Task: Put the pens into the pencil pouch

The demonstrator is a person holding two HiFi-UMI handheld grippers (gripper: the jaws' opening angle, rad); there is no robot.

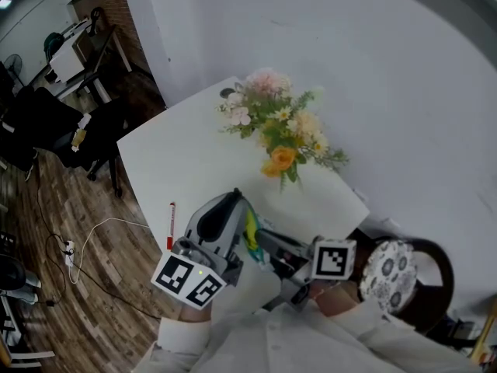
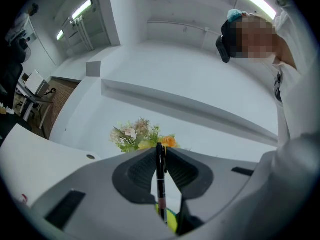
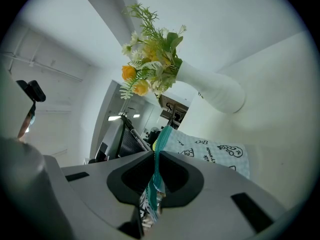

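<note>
My left gripper (image 2: 161,151) is shut on a black pen (image 2: 160,184) that stands upright between its pads, its lower end over the yellow-green mouth of the pencil pouch (image 2: 170,220). My right gripper (image 3: 154,156) is shut on the pouch's teal zipper edge (image 3: 155,184); the pale blue printed pouch (image 3: 212,152) stretches away from it on the table. In the head view the left gripper (image 1: 234,200) and right gripper (image 1: 262,237) meet at the pouch (image 1: 251,235) near the table's near edge. A red pen (image 1: 171,224) lies on the white table (image 1: 186,162), left of the left gripper.
A white vase of flowers (image 1: 281,130) stands on the table just beyond the grippers, close to the pouch in the right gripper view (image 3: 212,90). A round patterned chair seat (image 1: 388,274) is at the right. Wooden floor with a cable (image 1: 85,247) and office furniture lie to the left.
</note>
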